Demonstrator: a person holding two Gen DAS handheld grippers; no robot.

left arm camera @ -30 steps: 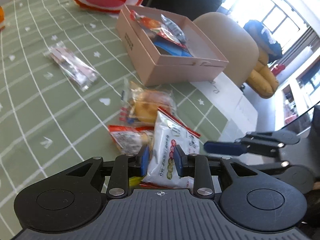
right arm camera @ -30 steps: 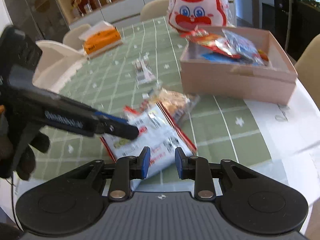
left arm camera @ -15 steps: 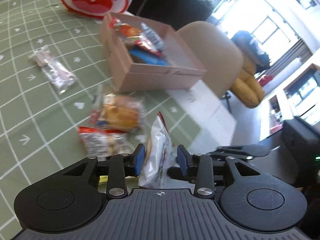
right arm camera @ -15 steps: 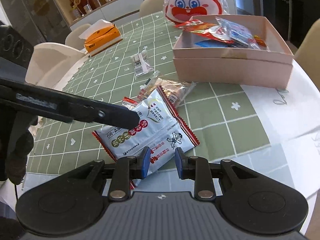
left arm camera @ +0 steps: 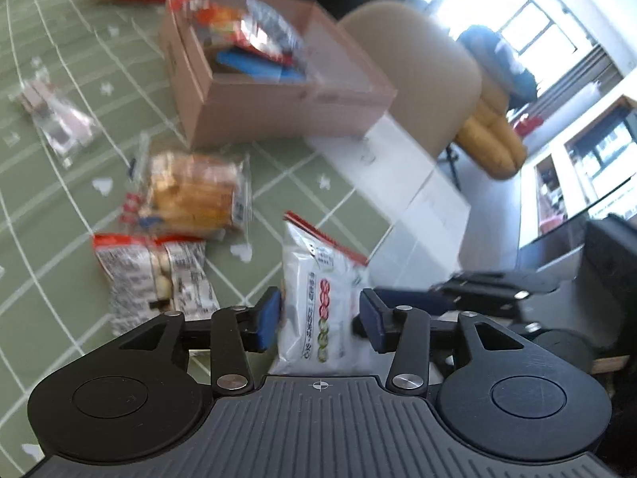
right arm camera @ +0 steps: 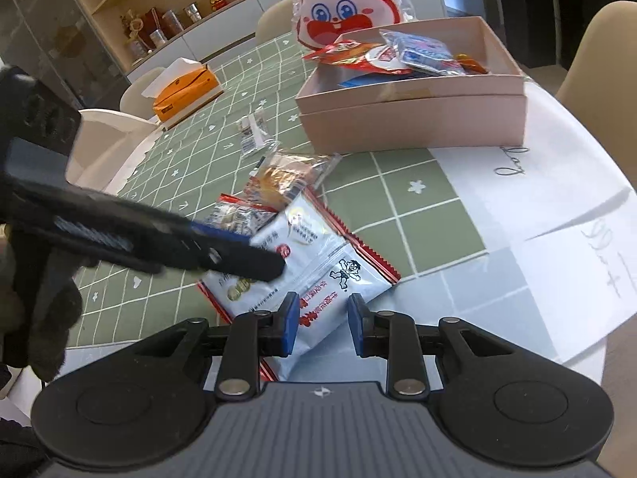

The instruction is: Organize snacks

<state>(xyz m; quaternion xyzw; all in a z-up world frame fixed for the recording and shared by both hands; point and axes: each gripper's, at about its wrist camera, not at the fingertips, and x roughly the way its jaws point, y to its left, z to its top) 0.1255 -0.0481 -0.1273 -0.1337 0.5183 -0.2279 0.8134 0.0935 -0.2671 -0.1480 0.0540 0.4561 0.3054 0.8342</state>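
A white snack packet [left arm camera: 318, 298] with red serrated edges lies on the desk [right arm camera: 430, 215]; the left hand-held gripper [left arm camera: 320, 320], jaws just been opening, straddles it loosely; right hand-held gripper [right arm camera: 322, 328] narrow, pinching its corner

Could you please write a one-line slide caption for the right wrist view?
Left gripper, jaws just opening, over a white snack packet on the green tablecloth, pink box behind.

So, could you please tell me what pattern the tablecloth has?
The tablecloth is green with a white grid and small white shapes, clearest in the right wrist view.
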